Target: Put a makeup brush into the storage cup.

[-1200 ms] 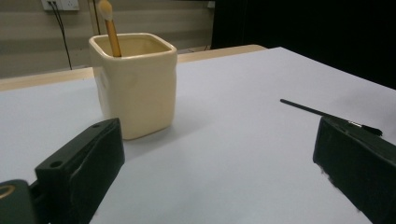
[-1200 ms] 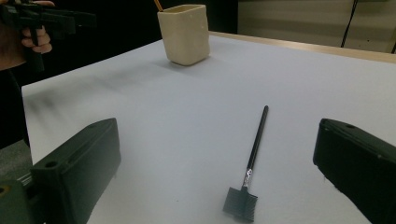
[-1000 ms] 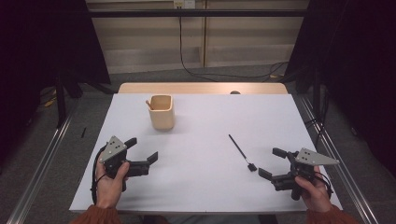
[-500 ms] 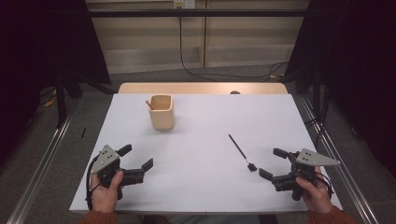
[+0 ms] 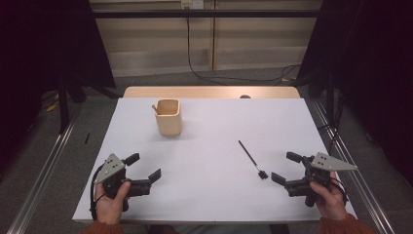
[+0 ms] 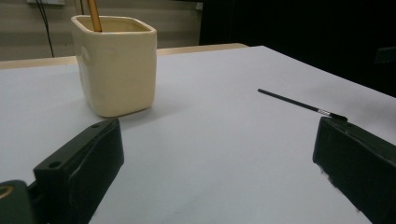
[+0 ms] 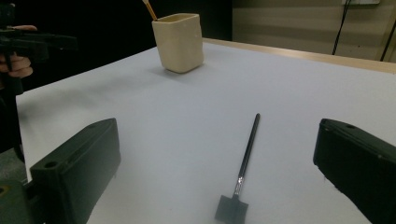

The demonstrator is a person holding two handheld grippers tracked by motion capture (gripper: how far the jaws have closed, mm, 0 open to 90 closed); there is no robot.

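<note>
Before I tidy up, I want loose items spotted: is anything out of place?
Only the black brush: it lies flat on the table, apart from the cream cup, which holds a wooden stick. Nothing spilled or damaged.

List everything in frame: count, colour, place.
table: 1, white top with a wooden far edge, centre
cup: 1, cream, far left of the table
stick: 1, wooden, standing in the cup
brush: 1, black, flat head, lying on the table right of centre
cables: black, on the floor beyond the table
left gripper: 1, black with grey plate, near left, open
right gripper: 1, black with grey plate, near right, open, facing the brush head
hands: 2, one on each gripper
</note>
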